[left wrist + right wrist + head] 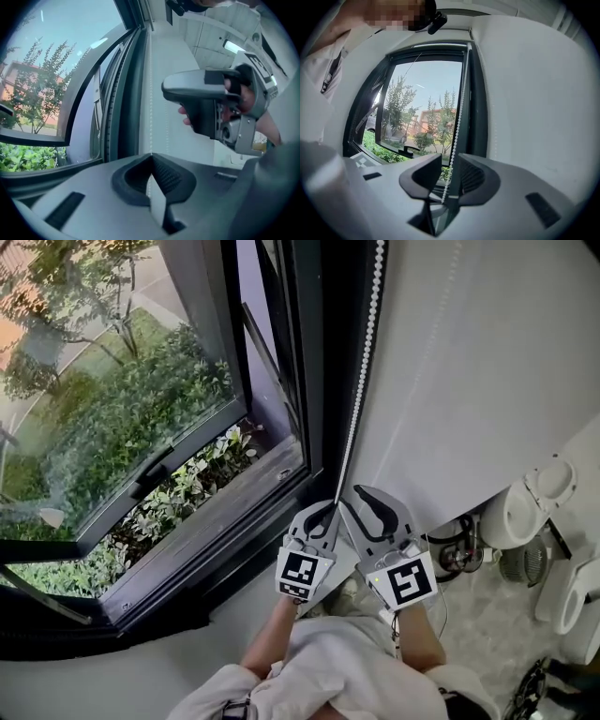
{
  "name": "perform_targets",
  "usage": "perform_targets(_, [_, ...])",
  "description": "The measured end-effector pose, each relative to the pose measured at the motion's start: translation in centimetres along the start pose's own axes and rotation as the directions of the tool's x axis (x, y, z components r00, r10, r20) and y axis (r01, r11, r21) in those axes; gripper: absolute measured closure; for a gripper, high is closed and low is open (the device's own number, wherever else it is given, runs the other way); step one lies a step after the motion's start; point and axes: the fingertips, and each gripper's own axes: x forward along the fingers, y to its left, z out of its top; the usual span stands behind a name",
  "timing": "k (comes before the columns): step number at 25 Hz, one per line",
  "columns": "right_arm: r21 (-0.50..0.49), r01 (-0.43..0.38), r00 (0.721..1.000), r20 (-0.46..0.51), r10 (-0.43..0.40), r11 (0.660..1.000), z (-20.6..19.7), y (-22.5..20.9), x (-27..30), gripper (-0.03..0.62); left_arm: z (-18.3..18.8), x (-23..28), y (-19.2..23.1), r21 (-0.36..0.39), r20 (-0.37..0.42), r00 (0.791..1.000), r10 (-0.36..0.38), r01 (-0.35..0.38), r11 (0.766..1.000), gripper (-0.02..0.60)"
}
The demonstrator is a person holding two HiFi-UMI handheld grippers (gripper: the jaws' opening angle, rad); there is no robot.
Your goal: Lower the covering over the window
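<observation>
Now your left gripper point(151, 157): jaws pressed together, pinching bead chain point(365, 352) at frame centre. Your right gripper point(450, 164): jaws spread, chain running unclamped between them, window point(122, 399) left.

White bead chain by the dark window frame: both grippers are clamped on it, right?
No. Only the left gripper is shut on the white bead chain; the right gripper view shows the right gripper open, jaws apart, chain passing between them.
</observation>
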Motion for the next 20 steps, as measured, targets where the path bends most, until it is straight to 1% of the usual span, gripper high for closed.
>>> perform_targets(6, [-0.015,-0.012,0.998,0.064,0.013,1.000,2.5,0.0,1.5,0.487,-0.1,-0.7,-1.0,-0.003,0.003,0.999,-0.033,0.033,0.999,0.568])
perform_targets(8, [-0.031,-0.011,0.998,0.065,0.013,0.999,2.8,-0.1,1.6,0.513,-0.1,-0.8,-1.3,-0.003,0.005,0.999,-0.042,0.042,0.999,0.568])
perform_targets(10, [-0.034,-0.003,0.998,0.067,0.005,0.999,2.9,-0.2,1.6,0.569,-0.1,-0.9,-1.6,-0.004,0.005,0.999,-0.049,0.049,0.999,0.568])
perform_targets(14, [0.001,-0.019,0.998,0.067,0.019,1.000,2.6,-0.2,1.4,0.594,-0.2,-1.2,-1.8,-0.005,0.003,0.998,-0.058,0.058,0.998,0.568])
perform_targets(17, [0.064,-0.020,0.997,0.078,0.015,0.998,2.3,-0.2,1.1,0.597,-0.5,-1.5,-1.8,-0.006,0.004,0.998,-0.061,0.061,0.998,0.568])
perform_targets(20, [0.085,-0.016,0.997,0.079,0.009,0.996,1.9,0.0,1.1,0.597,-1.0,-1.6,-1.8,-0.003,-0.011,0.998,-0.065,0.065,0.998,0.568])
